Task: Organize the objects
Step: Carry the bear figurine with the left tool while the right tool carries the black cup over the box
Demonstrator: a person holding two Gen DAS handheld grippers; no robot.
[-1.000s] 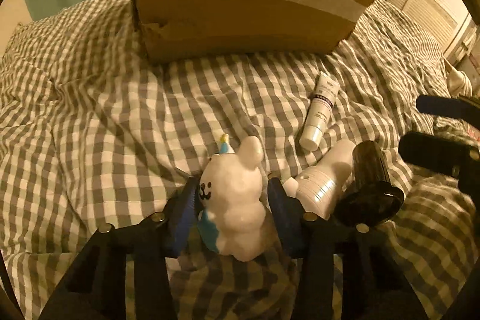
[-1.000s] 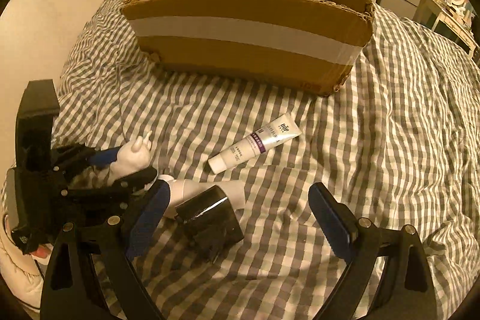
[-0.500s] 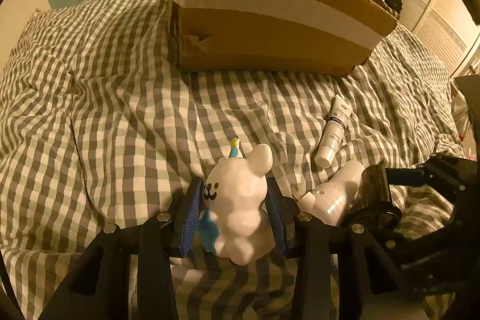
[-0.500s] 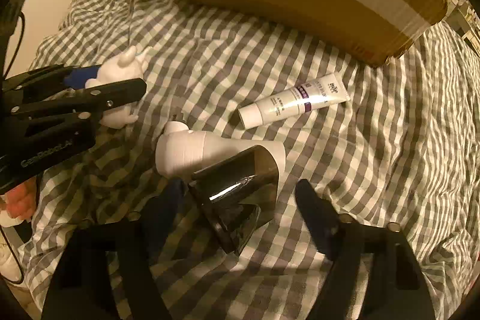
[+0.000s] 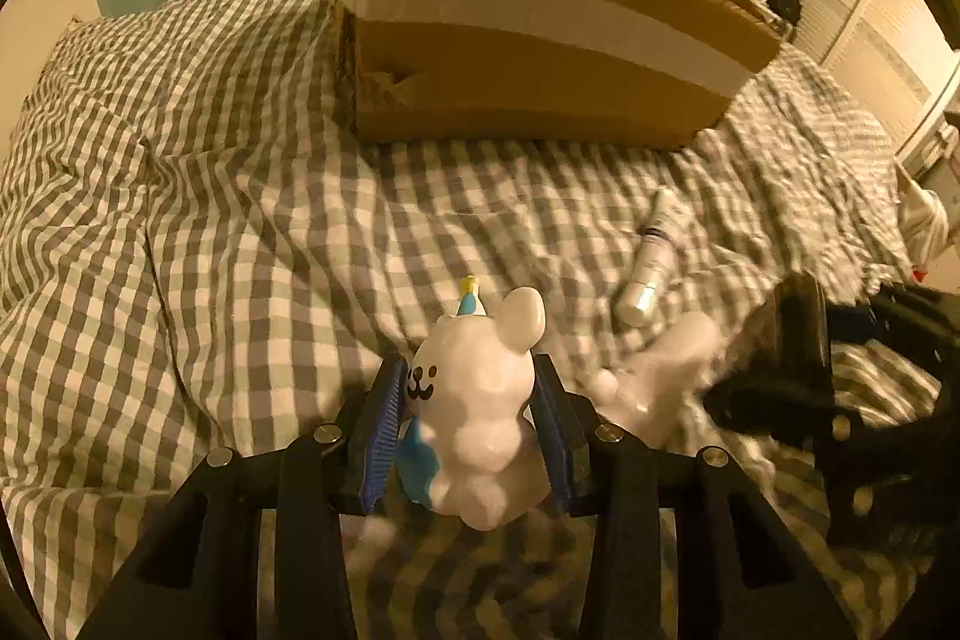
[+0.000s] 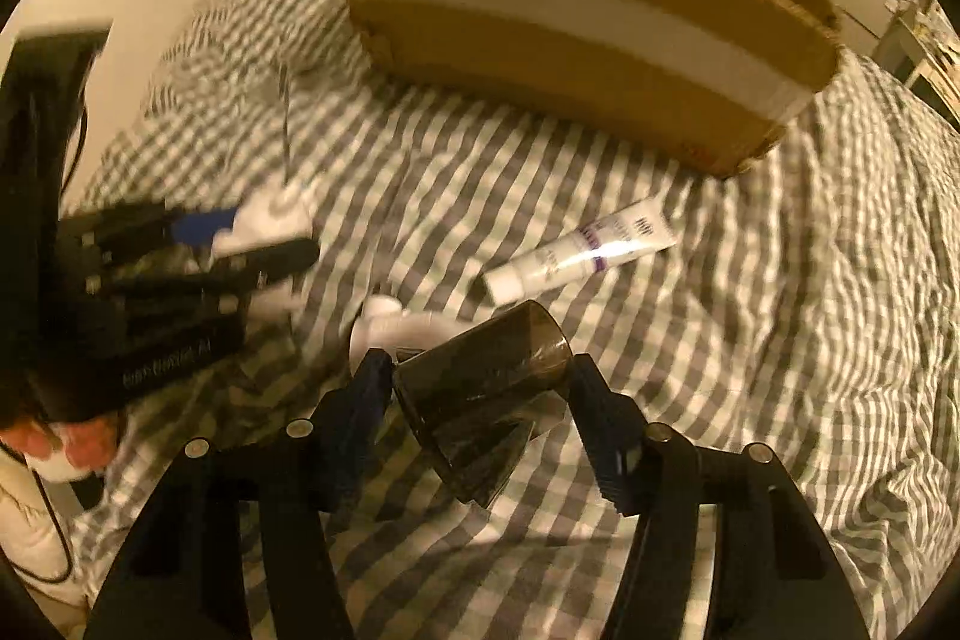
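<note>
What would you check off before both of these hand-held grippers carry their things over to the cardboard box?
1. Left hand-held gripper clamped on the white bear figurine: ok, both blue pads press its sides.
2. Right hand-held gripper gripping the dark cup: not ok yet; its jaws are closing around the cup, and contact on the right side cannot be told.
3. Cardboard box open on top: ok.
4. Path across the checked bedspread to the box: ok, nothing stands in between.
5. White bottle clear of the cup: cannot tell, it lies right behind it.
6. Cream tube out of the way: ok, it lies apart.
</note>
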